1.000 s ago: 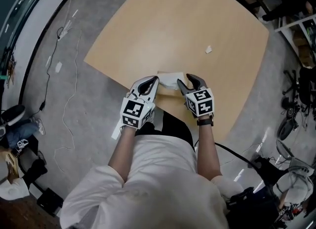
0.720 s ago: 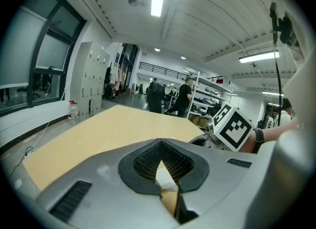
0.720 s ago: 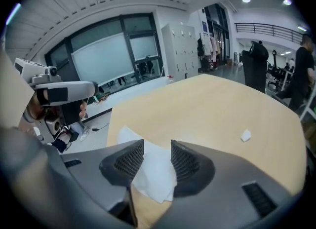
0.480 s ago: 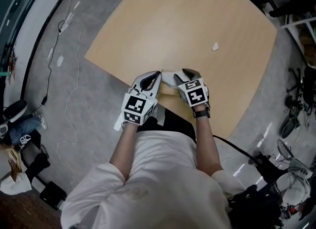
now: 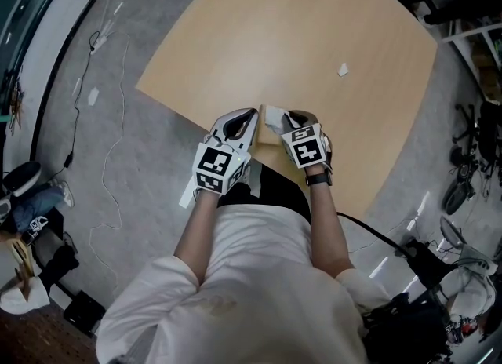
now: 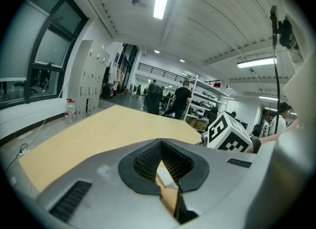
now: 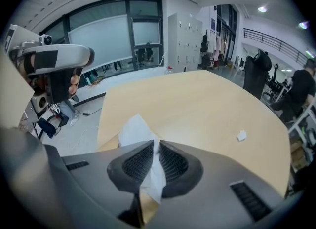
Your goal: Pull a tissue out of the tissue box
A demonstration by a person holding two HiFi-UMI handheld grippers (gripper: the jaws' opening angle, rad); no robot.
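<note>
Tissue box [image 5: 265,136] largely hidden, apparently

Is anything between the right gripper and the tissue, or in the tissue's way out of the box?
Nothing visible does. The right gripper has just been closing its jaws, which now pinch the tissue; nothing lies over it.

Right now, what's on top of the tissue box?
A white tissue sticks up from the tissue box, pinched between the right gripper's jaws, which have just been closing. The grippers cover the box's opening, so what's inside can't be seen.
</note>
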